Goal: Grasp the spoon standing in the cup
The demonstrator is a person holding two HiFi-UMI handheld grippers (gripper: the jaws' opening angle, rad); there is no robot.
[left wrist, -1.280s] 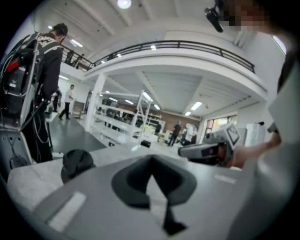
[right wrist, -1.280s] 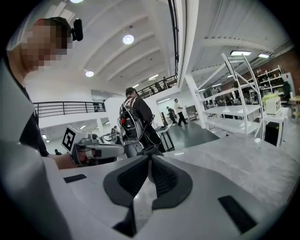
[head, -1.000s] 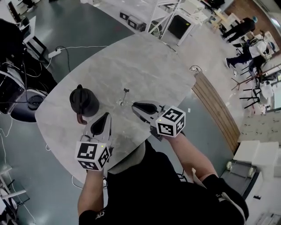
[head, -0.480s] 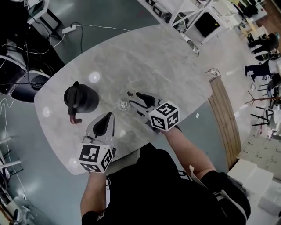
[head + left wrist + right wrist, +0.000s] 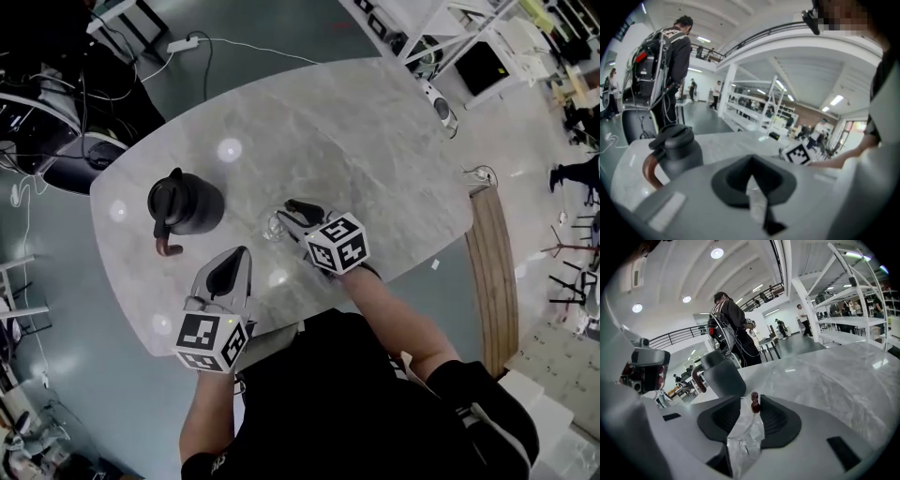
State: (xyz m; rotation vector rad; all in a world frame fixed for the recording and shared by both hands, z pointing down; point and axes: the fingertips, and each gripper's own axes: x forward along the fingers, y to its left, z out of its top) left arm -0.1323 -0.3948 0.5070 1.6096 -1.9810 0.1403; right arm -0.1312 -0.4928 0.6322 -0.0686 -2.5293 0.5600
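Spoon [image 5: 754, 402] sits between the right claw's [image 5: 751, 399] jaws, just narrowing but not yet gripping; left claw [image 5: 751, 160] is pinched closed.

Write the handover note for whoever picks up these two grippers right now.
Right gripper: jaws apart and just been closing, with the dark reddish-brown top knob of the spoon between them; the pads are not visibly pressing it.
Left gripper: jaws together, empty, over the table's near side.
Things: the spoon stands in the clear glass cup on the grey marble table; a black jug with a brown handle stands apart from the cup.
Done: right gripper lined up on the spoon.
Left to do: close on the spoon.
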